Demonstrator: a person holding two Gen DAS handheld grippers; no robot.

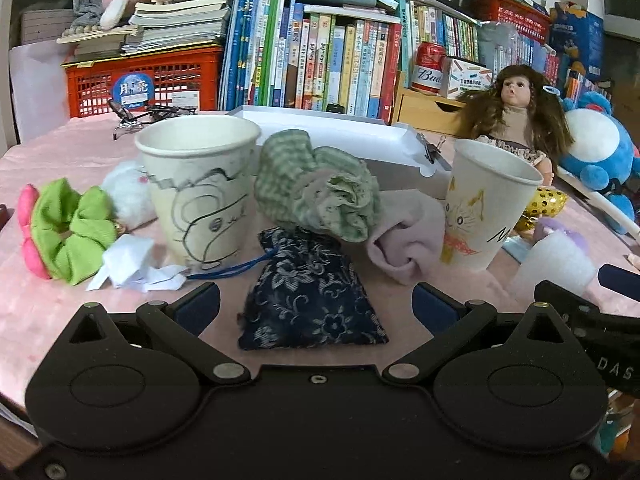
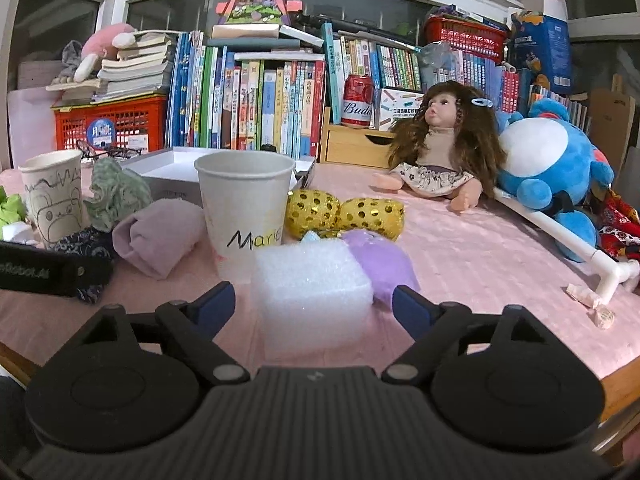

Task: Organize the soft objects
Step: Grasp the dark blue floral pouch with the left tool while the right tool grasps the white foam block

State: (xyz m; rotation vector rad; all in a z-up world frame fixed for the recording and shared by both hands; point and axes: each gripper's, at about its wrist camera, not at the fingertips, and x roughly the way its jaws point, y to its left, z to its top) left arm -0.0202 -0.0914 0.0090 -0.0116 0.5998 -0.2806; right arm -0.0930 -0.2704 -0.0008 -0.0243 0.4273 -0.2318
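The paper cup [image 2: 244, 204] near the table's middle carries the handwritten name "Marie". A red can [image 2: 357, 100] on the wooden drawer box [image 2: 352, 142] at the back edge reads "Bud", and the round blue sticker [image 1: 130, 92] on the red crate [image 1: 144, 84] shows "月亮".

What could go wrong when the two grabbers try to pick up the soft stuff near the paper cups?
1. The right gripper is open around the white foam block, and the "Marie" paper cup stands right behind it. Pushing forward could tip the cup.
2. The left gripper is open around the dark blue floral pouch. Its blue cord runs toward the doodled paper cup, so lifting might drag against that cup.
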